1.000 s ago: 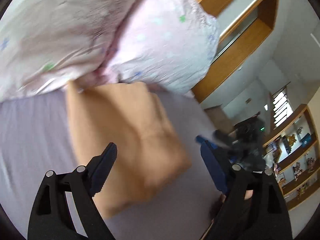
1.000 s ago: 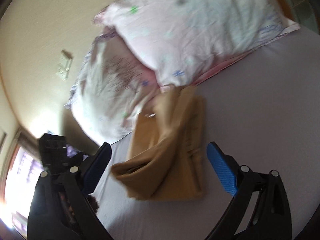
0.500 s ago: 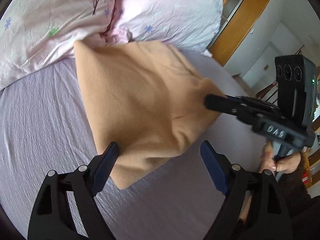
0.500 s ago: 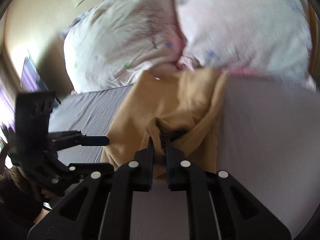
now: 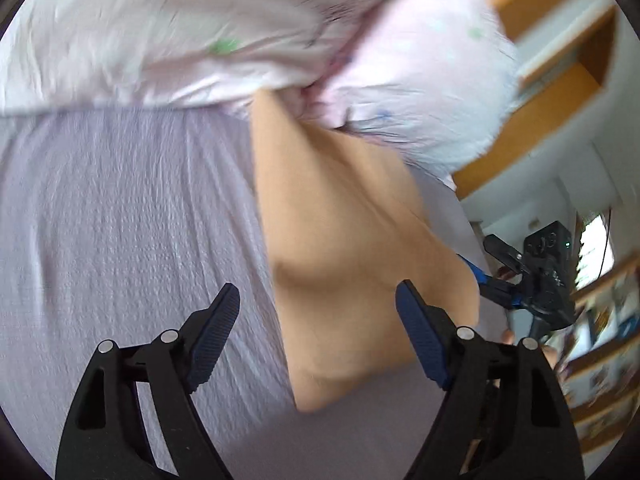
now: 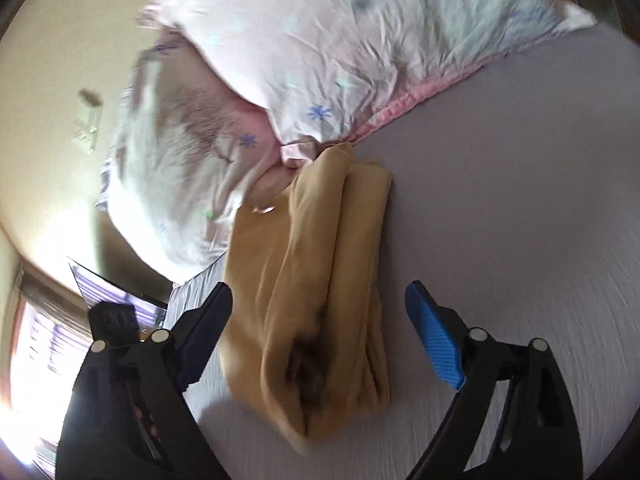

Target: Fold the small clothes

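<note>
on the lilac bedsheet (image 6: 500,200), both claws, left (image 5: 318,334) and right (image 6: 320,332), hover spread above the folded tan garment (image 6: 320,280).

Open bed sheet (image 6: 500,208) is seen on both long sides of the tan garment (image 6: 320,280), where a gripper could pass. The far end is blocked by two pillows (image 6: 328,40), which touch the garment's top edge.
</note>
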